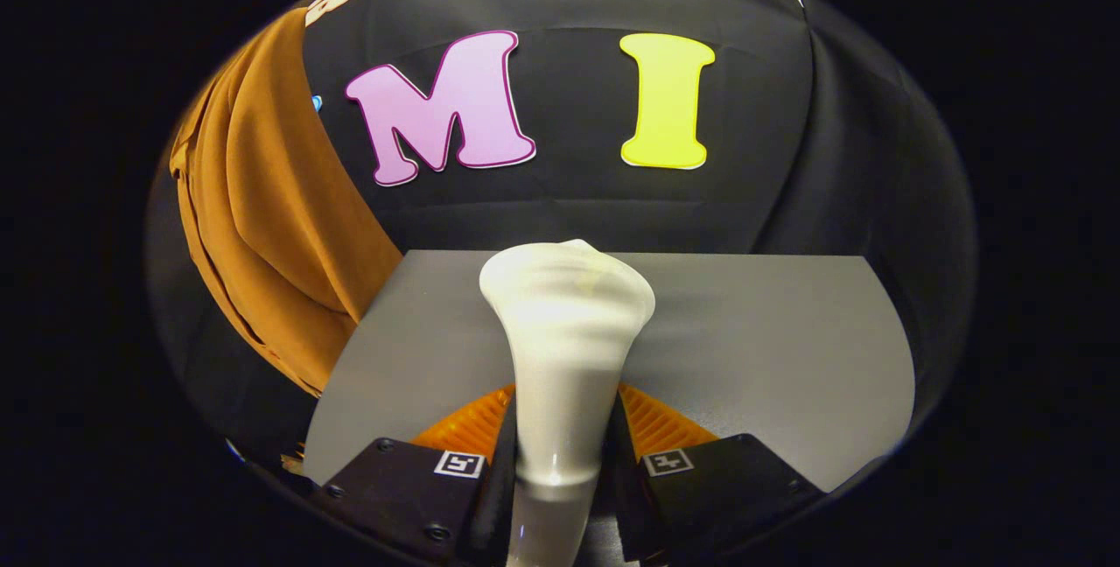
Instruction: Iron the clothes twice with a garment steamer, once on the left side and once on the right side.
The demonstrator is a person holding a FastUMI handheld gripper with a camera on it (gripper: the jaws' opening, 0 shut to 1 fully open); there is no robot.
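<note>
One tool in hand: the garment steamer (564, 348), white, its narrow handle running back between the fingers and its flared head pointing forward over the grey table (770, 348).
Jaws: closed down to the width of the handle, both fingers pressing on it from either side; gripper (564, 440) has nothing else in its hold.
Clothes: one brown garment (271, 226) hanging against the booth wall, off to the left of the steamer head and beyond the table's left corner.
Gap: steamer head well apart from the cloth, not touching it; neither pass looks begun.
Head blur: the outline of the head is smeared, so its exact tilt cannot be told, and which face carries the steam plate is uncertain.
Risk 1: the handle tapers and looks smooth, so it could twist or slide in the grip once the head drags on fabric.
Risk 2: the garment hangs loose in folds; a hard push would likely bunch it or swing it away instead of smoothing it.
Risk 3: a low swing to the left could clip the table's corner.
Pose: gripper held low at the table's near edge, fingers roughly level, aimed straight ahead at the wall and not yet turned toward the garment.
</note>
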